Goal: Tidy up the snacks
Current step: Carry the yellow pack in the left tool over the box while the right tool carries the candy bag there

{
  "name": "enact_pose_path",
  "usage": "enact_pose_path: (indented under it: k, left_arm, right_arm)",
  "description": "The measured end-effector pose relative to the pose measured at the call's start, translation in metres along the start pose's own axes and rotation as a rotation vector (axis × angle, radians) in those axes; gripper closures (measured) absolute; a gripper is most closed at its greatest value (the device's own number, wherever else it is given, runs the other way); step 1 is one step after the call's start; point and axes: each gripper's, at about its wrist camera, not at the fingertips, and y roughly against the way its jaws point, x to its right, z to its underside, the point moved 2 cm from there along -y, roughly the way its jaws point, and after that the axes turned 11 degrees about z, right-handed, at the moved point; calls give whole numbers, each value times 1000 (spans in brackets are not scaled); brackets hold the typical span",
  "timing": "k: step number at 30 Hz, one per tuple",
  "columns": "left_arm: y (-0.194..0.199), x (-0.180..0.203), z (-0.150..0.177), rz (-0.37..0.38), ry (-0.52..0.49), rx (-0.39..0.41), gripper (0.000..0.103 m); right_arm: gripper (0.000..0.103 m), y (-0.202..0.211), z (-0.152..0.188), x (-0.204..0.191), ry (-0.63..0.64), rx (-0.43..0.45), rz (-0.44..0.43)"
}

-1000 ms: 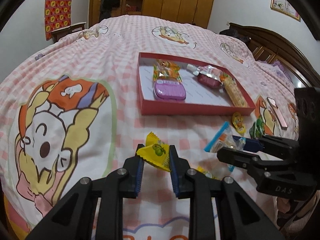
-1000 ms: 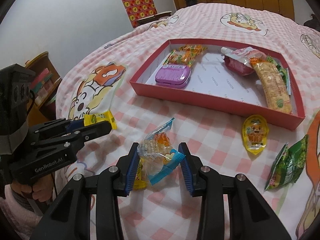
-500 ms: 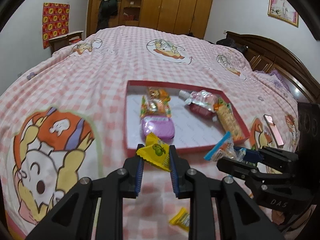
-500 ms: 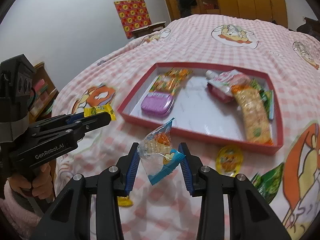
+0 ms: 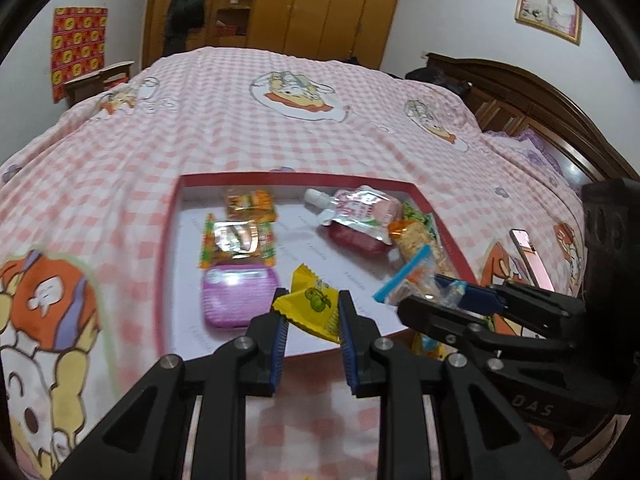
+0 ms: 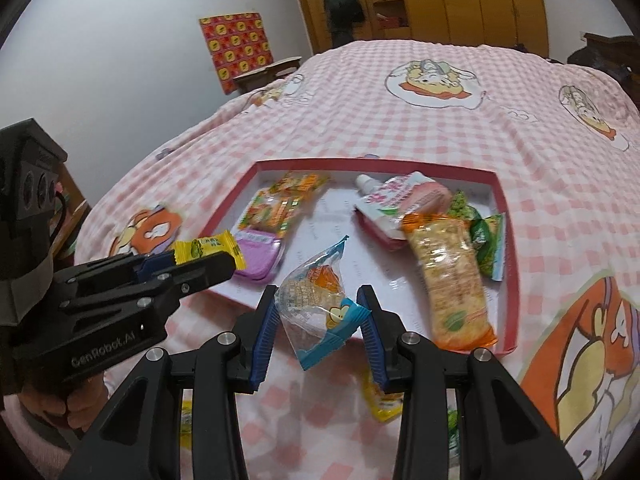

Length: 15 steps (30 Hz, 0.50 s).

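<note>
Your left tool [image 5: 311, 322] grips a yellow candy [image 5: 311, 304]; your right tool [image 6: 318, 322] grips a clear packet [image 6: 316, 308], both over the red tray [image 6: 511, 280].

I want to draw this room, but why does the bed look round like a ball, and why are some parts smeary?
Both wrist views: the fisheye lens bends the checked bedspread into a dome. Left wrist view: its cartoon print is smeared at the left edge, and the foil packet in the red tray glares. Right wrist view: mostly sharp.
</note>
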Motion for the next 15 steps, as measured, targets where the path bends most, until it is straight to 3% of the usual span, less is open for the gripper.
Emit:
enact_pose_path:
  k: [15]
  left_arm:
    - [-48,2,-7,2,-39,-45,79]
  right_arm:
    - [63,-26,-6,24,-38,-29,48]
